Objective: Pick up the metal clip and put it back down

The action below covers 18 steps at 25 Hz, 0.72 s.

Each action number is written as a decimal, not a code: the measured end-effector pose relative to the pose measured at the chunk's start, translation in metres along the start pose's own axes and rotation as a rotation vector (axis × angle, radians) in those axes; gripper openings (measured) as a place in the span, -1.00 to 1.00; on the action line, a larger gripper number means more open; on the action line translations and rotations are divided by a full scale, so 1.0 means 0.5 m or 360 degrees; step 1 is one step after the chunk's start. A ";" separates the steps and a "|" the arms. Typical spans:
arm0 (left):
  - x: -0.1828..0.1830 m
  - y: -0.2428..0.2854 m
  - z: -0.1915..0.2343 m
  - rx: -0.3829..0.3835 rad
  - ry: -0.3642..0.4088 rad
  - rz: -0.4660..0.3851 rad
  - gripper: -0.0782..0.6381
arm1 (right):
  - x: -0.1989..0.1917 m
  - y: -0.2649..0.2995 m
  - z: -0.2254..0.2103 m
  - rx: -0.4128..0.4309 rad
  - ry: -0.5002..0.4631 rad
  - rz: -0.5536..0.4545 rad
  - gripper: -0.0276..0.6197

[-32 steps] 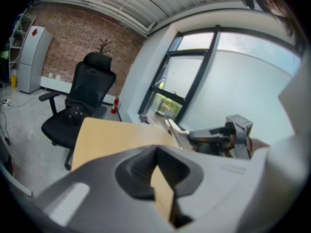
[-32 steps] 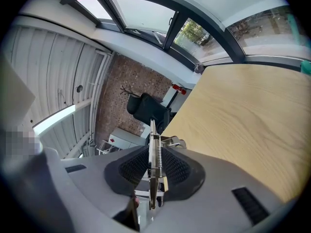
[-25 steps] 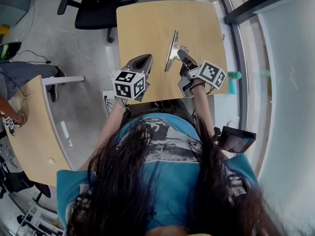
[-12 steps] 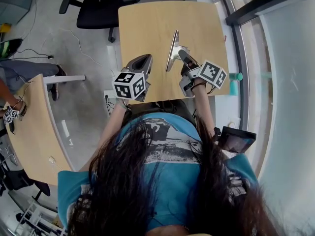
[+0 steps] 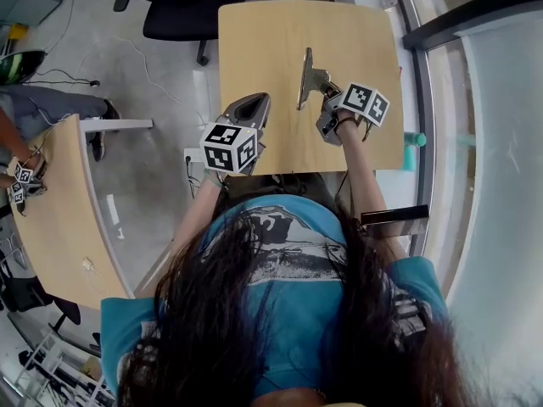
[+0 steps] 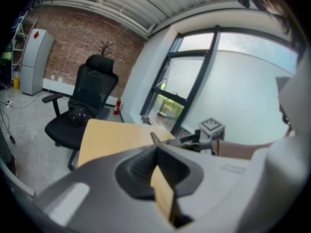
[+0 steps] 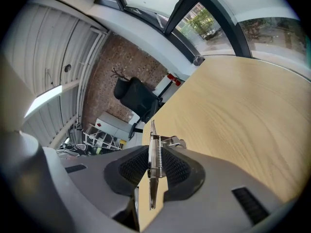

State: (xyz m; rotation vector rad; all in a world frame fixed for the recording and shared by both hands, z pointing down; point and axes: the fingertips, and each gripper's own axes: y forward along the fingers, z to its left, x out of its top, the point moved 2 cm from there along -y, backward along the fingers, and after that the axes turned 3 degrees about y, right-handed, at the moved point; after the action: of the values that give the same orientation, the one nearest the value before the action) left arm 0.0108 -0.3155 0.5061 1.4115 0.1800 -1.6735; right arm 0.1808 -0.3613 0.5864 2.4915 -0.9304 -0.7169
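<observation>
Right gripper [image 7: 155,173]: I'm clamping its ribbed dark pads on the metal clip [image 7: 154,149], a thin shiny plate with a coil spring, standing on edge above the table.
Left gripper [image 6: 156,152]: I'm keeping it closed and empty.
Surface: pale wood-grain table [image 5: 254,41]; black office chair [image 5: 188,7] beyond.
Change: right gripper and clip are sitting lower than a second ago.

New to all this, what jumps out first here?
A shiny long metal clip is held on edge, pinched in the right gripper over the light wooden table's right half. The left gripper, shut and empty, hangs at the table's near left edge, and a black office chair sits beyond it.
</observation>
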 end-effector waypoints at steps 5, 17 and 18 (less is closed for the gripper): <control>-0.002 -0.009 0.020 0.0038 -0.0027 -0.0008 -0.78 | 0.018 0.077 -0.036 -0.0070 -0.0012 0.0055 -0.63; 0.003 -0.019 0.063 0.0099 -0.0078 -0.0014 -0.78 | 0.048 0.186 -0.107 -0.0264 -0.0082 0.0141 -0.63; 0.002 -0.020 0.065 0.0102 -0.0080 -0.0010 -0.78 | 0.048 0.191 -0.113 -0.0282 -0.0080 0.0146 -0.63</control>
State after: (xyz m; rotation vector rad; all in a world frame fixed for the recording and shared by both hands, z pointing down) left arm -0.0191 -0.3303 0.5119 1.4156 0.1034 -1.7316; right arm 0.1826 -0.4353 0.6723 2.2715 -0.9491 -0.7987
